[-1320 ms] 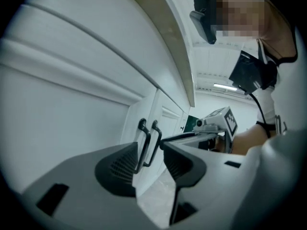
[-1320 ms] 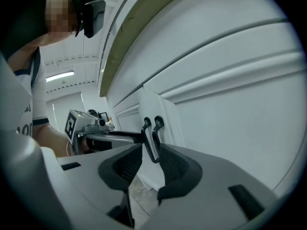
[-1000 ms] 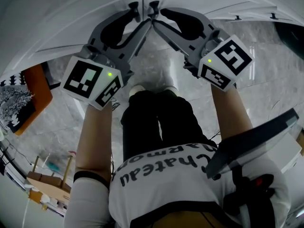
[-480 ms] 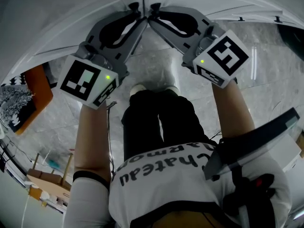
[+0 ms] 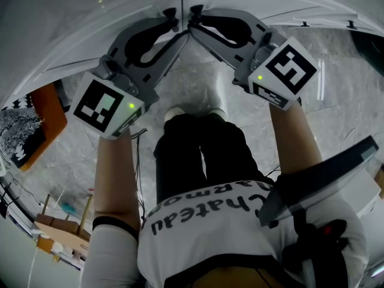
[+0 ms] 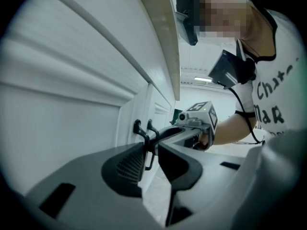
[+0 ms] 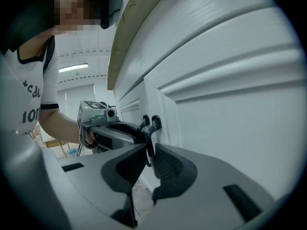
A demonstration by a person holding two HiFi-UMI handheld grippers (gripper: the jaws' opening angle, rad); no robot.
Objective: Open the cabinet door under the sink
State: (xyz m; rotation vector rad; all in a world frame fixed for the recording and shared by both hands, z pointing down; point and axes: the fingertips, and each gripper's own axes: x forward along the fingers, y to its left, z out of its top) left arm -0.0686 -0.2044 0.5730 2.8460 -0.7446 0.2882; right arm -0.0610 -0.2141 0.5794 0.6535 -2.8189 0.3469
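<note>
Showed, nearest, left gripper (image 6: 148,150) fingers easing open about the left handle (image 6: 138,128), right gripper (image 7: 147,150) fingers clamped on the right handle (image 7: 155,123); beyond, both handles upright, side by side at the seam of the cabinet doors (image 5: 108,17), each hand equally near.

Your white shirt (image 5: 204,236) reads "Chateau", with a second word beginning "Mar" partly hidden; nothing else is legible.
</note>
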